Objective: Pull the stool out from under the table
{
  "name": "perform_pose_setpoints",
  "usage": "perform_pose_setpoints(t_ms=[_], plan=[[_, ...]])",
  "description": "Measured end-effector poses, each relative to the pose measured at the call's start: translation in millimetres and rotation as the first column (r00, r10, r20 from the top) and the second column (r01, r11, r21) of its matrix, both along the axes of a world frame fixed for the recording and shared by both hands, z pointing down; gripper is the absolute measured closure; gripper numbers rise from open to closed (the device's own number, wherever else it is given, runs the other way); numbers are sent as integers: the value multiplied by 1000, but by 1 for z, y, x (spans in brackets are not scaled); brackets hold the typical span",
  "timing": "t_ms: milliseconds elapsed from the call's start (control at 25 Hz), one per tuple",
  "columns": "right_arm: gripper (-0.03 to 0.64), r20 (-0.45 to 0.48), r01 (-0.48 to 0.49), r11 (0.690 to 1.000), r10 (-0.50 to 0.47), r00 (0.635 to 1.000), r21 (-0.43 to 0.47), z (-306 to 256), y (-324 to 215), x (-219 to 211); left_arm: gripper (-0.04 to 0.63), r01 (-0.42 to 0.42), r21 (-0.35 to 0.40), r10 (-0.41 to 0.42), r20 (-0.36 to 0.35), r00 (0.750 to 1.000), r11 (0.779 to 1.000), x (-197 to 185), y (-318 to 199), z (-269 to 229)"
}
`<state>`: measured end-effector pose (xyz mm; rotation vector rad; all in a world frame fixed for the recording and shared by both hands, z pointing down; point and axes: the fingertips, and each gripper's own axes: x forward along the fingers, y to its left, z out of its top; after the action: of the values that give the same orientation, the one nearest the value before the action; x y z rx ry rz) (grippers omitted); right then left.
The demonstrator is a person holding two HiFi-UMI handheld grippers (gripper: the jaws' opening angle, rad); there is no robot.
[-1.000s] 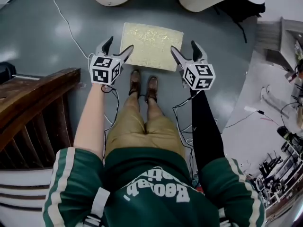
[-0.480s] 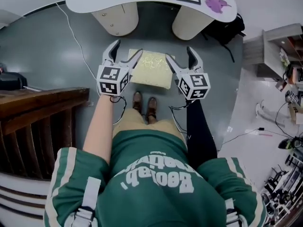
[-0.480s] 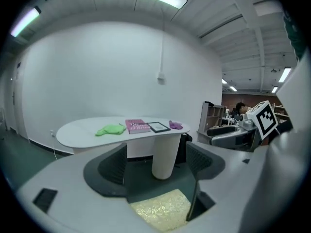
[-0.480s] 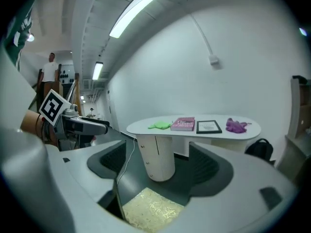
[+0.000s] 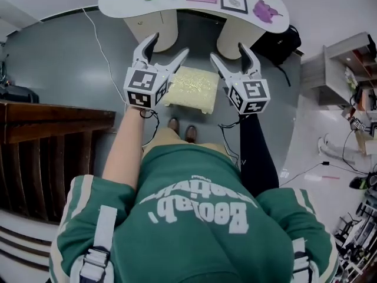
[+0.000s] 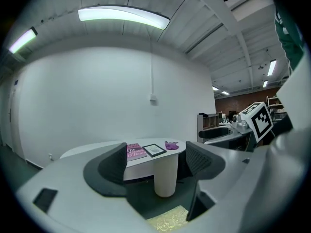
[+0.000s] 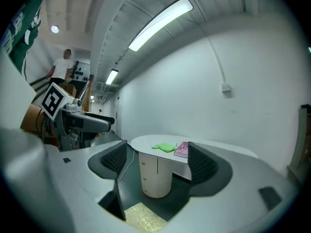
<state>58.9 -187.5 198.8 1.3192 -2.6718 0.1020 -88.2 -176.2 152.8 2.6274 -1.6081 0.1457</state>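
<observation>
**Reader:** Where does the stool stand?

**Annotator:** The stool, topped by a gold-patterned cushion, stands on the grey floor between the wearer's shoes and the two pedestals of the white table. The whole cushion shows in the head view, clear of the tabletop's edge.

**Reader:** And the grippers?

**Annotator:** The left gripper and the right gripper are held side by side above the stool, one over each end. Each gripper view shows its jaws wide apart, with nothing between them but the distant table.

**Reader:** Which step is in hand?

**Annotator:** By judgement, the pull itself looks finished. The stool sits out in the open and neither gripper touches it. If anything is left, it would be moving the stool further from the table. That would call for lowering both grippers to the seat's sides and closing on its edge.

**Reader:** What cannot be read?

**Annotator:** The stool's legs are hidden beneath the cushion. The steep overhead angle may exaggerate the gap to the pedestals, so full clearance is likely but not certain. In the gripper views only a corner of the cushion shows, at the bottom edge. The wearer's torso covers the floor nearer the camera.
</observation>
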Motion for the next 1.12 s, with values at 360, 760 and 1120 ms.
perform_pose_setpoints(t_ms=[360,760,1120], plan=[[215,-5,40,997,-40,999,67,-32,10,-15,184,12,63,-11,-9,1000,998,2,10,-26],[288,20,31,994,-33,999,108,-44,16,-10,211,22,114,-28,55,998,993,0,13,-33],[611,-12,27,981,-25,1000,191,-59,29,0,581,154,206,-165,38,985,966,-18,18,-49]])
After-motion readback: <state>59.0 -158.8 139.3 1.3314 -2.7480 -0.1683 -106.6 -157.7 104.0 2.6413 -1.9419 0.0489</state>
